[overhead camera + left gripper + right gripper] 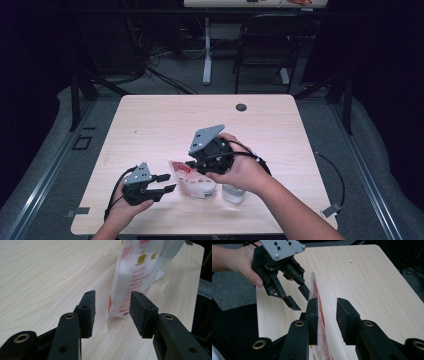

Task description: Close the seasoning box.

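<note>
Neither the left gripper nor the right gripper, both apart, seemingly yet pinches the standing clear red-printed plastic pouch.

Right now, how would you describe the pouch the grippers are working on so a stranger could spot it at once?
Start at the pale wooden table and look to its near edge, between the two hand-held grippers. There stands a clear plastic pouch with white contents. Red and gold print sets it apart from the plain clear container beside it, partly hidden under the person's hand.
</note>
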`<state>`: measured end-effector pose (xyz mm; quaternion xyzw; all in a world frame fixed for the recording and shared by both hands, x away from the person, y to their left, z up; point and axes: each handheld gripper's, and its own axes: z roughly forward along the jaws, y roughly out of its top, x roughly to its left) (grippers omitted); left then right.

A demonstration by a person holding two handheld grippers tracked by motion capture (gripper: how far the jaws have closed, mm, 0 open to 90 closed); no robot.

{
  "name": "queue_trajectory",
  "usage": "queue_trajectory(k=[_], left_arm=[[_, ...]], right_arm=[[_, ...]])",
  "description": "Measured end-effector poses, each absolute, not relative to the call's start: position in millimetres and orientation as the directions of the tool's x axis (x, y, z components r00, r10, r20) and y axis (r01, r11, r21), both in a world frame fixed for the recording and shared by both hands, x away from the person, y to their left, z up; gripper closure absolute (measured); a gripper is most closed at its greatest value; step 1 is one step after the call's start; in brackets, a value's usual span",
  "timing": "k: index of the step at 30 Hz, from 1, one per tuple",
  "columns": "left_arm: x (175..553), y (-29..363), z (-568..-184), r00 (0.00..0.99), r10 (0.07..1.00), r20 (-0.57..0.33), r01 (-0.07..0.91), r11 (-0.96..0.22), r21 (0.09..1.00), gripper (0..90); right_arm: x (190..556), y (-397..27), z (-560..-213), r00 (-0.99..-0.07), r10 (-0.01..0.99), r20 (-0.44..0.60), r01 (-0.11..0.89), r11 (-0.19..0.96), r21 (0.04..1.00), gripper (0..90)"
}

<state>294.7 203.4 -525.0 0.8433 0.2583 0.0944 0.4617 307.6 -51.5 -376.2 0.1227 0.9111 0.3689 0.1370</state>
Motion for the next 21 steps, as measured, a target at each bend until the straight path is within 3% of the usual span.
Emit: queue_trajectory(k=[21], left_arm=[[295, 205, -525, 0.853, 0.516, -0.078, 0.343, -0.444, 0.828, 58.3]], right_arm=[[317, -31, -389, -0.947, 0.298, -0.121, 0.127, 0.691, 0.711, 73.0]])
